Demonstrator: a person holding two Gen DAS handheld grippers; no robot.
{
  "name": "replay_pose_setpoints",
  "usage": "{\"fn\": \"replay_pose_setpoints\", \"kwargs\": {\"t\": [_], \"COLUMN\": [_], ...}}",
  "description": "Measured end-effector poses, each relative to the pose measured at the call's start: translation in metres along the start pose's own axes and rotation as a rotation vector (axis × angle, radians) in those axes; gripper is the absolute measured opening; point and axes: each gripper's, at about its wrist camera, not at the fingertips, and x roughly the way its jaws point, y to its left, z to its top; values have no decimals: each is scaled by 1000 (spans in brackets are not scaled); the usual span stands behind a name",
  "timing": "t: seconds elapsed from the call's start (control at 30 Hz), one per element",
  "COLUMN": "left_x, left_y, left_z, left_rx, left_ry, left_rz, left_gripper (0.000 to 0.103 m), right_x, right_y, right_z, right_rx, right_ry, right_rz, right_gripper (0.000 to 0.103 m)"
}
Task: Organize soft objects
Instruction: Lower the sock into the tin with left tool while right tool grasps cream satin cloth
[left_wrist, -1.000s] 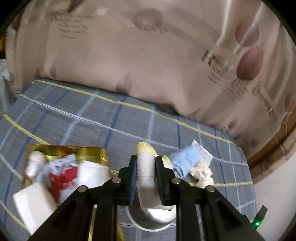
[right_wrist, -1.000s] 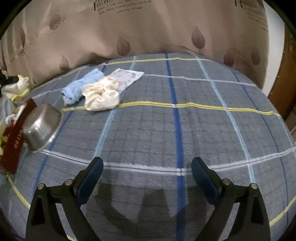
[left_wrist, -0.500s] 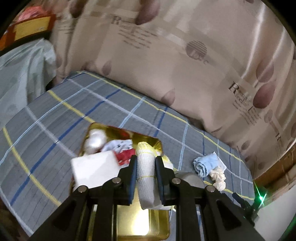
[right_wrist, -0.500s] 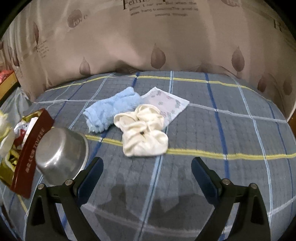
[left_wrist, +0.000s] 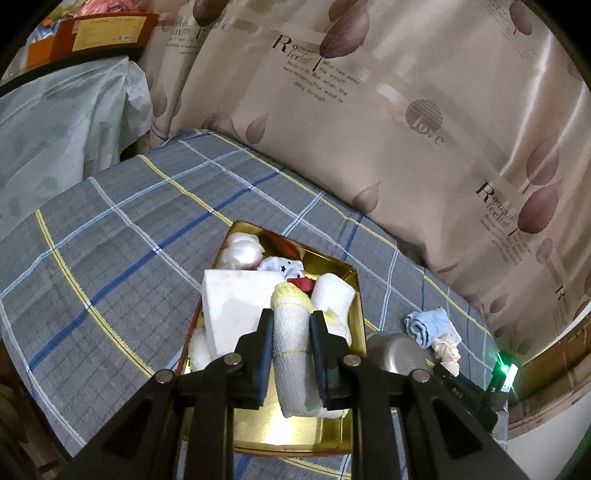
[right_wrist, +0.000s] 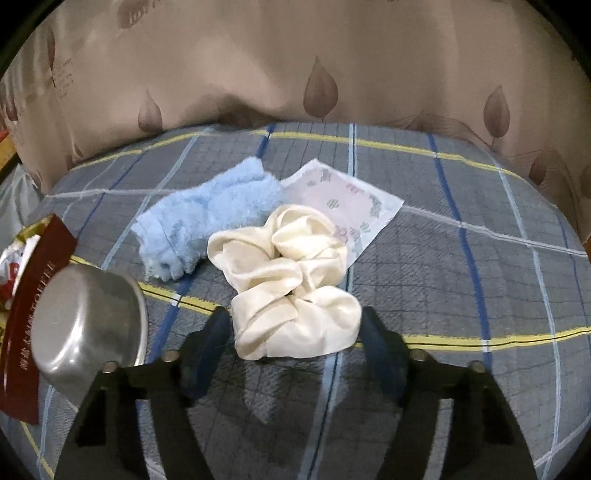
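- Left gripper (left_wrist: 291, 325): bottom centre of the left wrist view. Its jaws are nearly together and clamp a rolled white sock (left_wrist: 293, 354) with a yellow toe; both pads press on the roll.
- The sock hangs above a gold tin (left_wrist: 295, 434), which lies on the grey checked bedspread (left_wrist: 110, 229) in the lower middle of the frame.
- Tin contents: a white block (left_wrist: 232, 306) at the left, a white bundle (left_wrist: 240, 251) at the far end, a star-printed cloth (left_wrist: 282, 267), something red (left_wrist: 301, 283) and a white roll (left_wrist: 332, 297) at the right.
- A steel bowl (left_wrist: 395, 350) lies overturned just right of the tin; further right lie a blue cloth (left_wrist: 424, 326) and a cream scrunchie (left_wrist: 447, 350).
- Right gripper (right_wrist: 293, 325): bottom centre of the right wrist view. Its jaws have just been closing and stand about half open on either side of the scrunchie's (right_wrist: 291, 280) near edge. The pads appear not to press on it; it lies on the bedspread (right_wrist: 443, 295).
- The blue cloth (right_wrist: 207, 218) touches the scrunchie at upper left; a printed paper sheet (right_wrist: 351, 199) lies partly under it at upper right.
- The bowl (right_wrist: 85, 325) leans against the tin's red side (right_wrist: 29, 314) at the left edge.
- A beige leaf-print curtain (right_wrist: 295, 66) fills the top of both views.
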Motion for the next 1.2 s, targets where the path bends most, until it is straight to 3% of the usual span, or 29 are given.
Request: {"fn": "replay_pose_setpoints", "kwargs": {"t": [0.03,0.17,0.27,0.8,1.2], "left_x": [0,-1,0,-5,20], "left_y": [0,-5,-10,-18,-30], "left_z": [-1,-6,-10,-19,-30], "left_rx": [0,19,27,72,168], "left_ry": [-3,-9,0,13,57], "left_rz": [1,7,-5,-2,13], "left_gripper": [20,20,20,20,20], "right_x": [0,-2,-3,-100,-145], "right_y": [1,1,2,4,22], "right_z": [0,0,0,-35,-54], "right_rx": [-4,-6,-10,46,22], "right_ry": [-4,-20,-29,-202,-238], "right_rz": [-6,-4,1,119,175], "right_gripper": [63,20,11,9,9]}}
